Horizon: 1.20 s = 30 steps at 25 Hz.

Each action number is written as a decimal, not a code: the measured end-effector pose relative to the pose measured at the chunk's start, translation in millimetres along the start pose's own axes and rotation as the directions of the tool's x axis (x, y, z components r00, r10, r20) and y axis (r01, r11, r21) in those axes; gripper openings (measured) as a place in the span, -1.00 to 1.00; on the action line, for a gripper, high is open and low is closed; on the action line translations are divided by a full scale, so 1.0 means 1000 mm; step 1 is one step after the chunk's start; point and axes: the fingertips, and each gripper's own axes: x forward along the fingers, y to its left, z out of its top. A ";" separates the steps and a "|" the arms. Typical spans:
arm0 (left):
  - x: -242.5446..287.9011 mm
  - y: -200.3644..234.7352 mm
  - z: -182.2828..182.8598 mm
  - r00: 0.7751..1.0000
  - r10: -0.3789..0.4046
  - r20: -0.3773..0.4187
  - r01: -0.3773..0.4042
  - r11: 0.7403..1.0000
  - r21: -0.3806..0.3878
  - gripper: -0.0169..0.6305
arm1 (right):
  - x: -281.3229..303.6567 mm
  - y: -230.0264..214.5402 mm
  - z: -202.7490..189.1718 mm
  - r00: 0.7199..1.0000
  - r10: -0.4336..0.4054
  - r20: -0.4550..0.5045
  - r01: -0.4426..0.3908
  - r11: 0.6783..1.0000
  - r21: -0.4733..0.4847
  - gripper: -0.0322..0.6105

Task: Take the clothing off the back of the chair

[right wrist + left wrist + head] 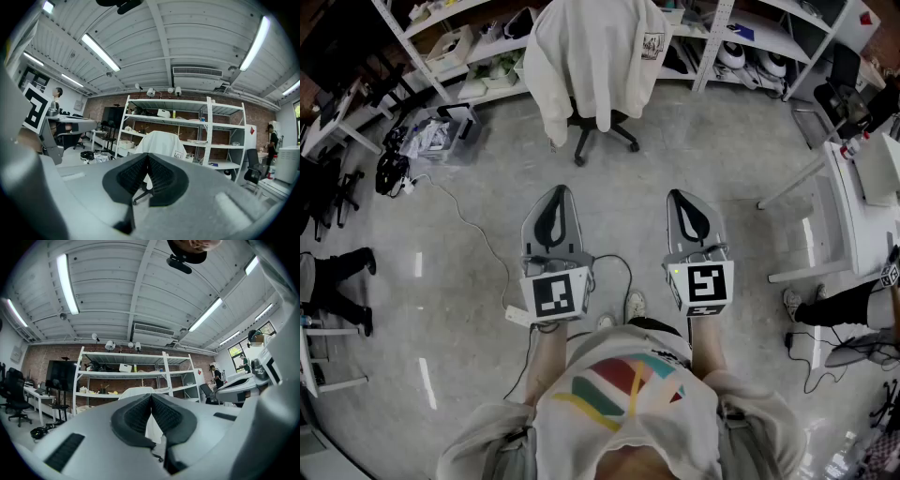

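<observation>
Clothing (595, 52), a white top, is draped over the back of an office chair (606, 131) that stands in front of the shelves (487, 42), well apart from both tools. The left tool (559, 195) and the right tool (679, 199) are held side by side over the bare floor (469, 309), both pointed toward the chair. Each is seen clenched, its dark pads pressed together with nothing gripped between them.

Only from the head view are the chair's wheeled base, a thin cable (473, 230) on the floor and a white tabletop (853, 220) at the right made out. The ceiling lights (101, 51), the brick wall and a person standing at the far right are shown only in the two gripper views. A dark screen (61, 376) is seen at the left of the left gripper view, while the left tool's marker cube (35, 108) is caught at the edge of the right gripper view. A small printed patch (177, 154) is shown low on the clothing.

A white box (163, 113) is seen on an upper shelf; what it holds cannot be told.
</observation>
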 end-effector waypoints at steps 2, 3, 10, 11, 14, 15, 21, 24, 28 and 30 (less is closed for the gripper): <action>-0.002 0.002 -0.001 1.000 0.008 -0.008 -0.008 1.000 0.005 -0.90 | 0.000 0.001 0.001 1.000 0.001 0.001 -0.001 1.000 0.007 -0.89; -0.002 0.003 -0.001 1.000 0.011 -0.007 -0.011 1.000 0.006 -0.90 | 0.000 0.001 0.001 1.000 0.002 0.002 -0.002 1.000 0.011 -0.89; 0.000 0.002 -0.003 1.000 0.026 -0.013 -0.026 1.000 -0.002 -0.90 | 0.004 0.000 -0.001 0.999 0.033 0.002 -0.033 0.999 0.013 -0.89; 0.000 0.001 -0.003 1.000 0.029 -0.012 -0.029 1.000 -0.002 -0.90 | 0.005 -0.001 -0.003 0.999 0.036 0.001 -0.036 0.999 0.009 -0.89; 0.002 0.000 -0.002 0.999 0.040 -0.007 -0.040 0.999 0.005 -0.90 | 0.008 -0.002 -0.006 0.999 0.046 -0.003 -0.046 0.999 0.005 -0.89; 0.003 0.000 -0.002 0.999 0.045 -0.006 -0.045 0.999 0.007 -0.90 | 0.009 -0.004 -0.006 0.999 0.050 -0.002 -0.050 0.999 0.008 -0.89; 0.015 -0.010 -0.006 0.997 0.076 -0.007 -0.075 0.997 0.004 -0.90 | 0.014 -0.023 -0.010 0.997 0.075 0.034 -0.076 0.996 0.043 -0.89; 0.027 -0.017 -0.008 0.997 0.082 -0.001 -0.082 0.997 0.004 -0.90 | 0.018 -0.037 -0.013 0.996 0.080 0.039 -0.082 0.996 0.031 -0.89; 0.038 -0.032 -0.009 0.996 0.086 0.006 -0.086 0.996 -0.007 -0.90 | 0.018 -0.056 -0.021 0.995 0.094 0.035 -0.094 0.995 0.014 -0.89; 0.044 -0.036 -0.009 0.996 0.090 0.011 -0.090 0.996 -0.012 -0.90 | 0.020 -0.066 -0.024 0.995 0.093 0.031 -0.093 0.995 0.021 -0.89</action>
